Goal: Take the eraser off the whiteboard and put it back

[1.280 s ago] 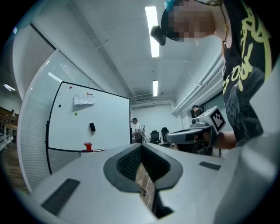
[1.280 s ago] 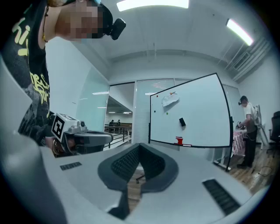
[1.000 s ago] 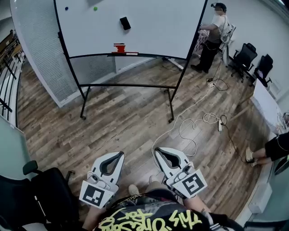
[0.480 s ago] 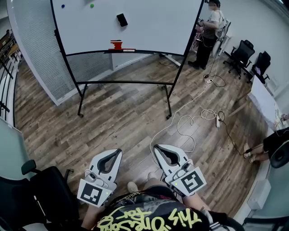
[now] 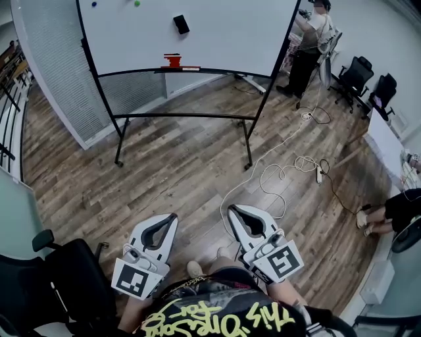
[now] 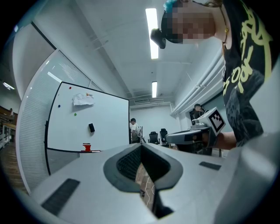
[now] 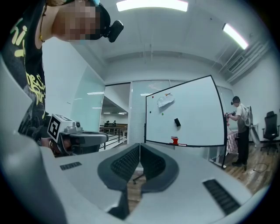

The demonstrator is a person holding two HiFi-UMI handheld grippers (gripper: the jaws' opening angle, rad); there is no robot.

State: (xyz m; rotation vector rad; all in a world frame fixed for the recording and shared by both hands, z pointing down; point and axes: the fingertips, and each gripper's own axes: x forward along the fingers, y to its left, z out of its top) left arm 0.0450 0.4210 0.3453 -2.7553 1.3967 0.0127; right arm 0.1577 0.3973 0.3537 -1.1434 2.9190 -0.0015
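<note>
Whiteboard point(image 5: 230, 36) sits higher in view; open floor point(image 5: 187, 181) lies before it.

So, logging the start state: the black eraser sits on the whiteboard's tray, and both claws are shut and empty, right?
No: the eraser sticks to the whiteboard face, above the tray, as the head view shows. The left claw and right claw are shut and empty.

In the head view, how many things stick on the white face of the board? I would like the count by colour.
black eraser: 1
blue dot: 1
green dot: 1
Total: 3
</note>
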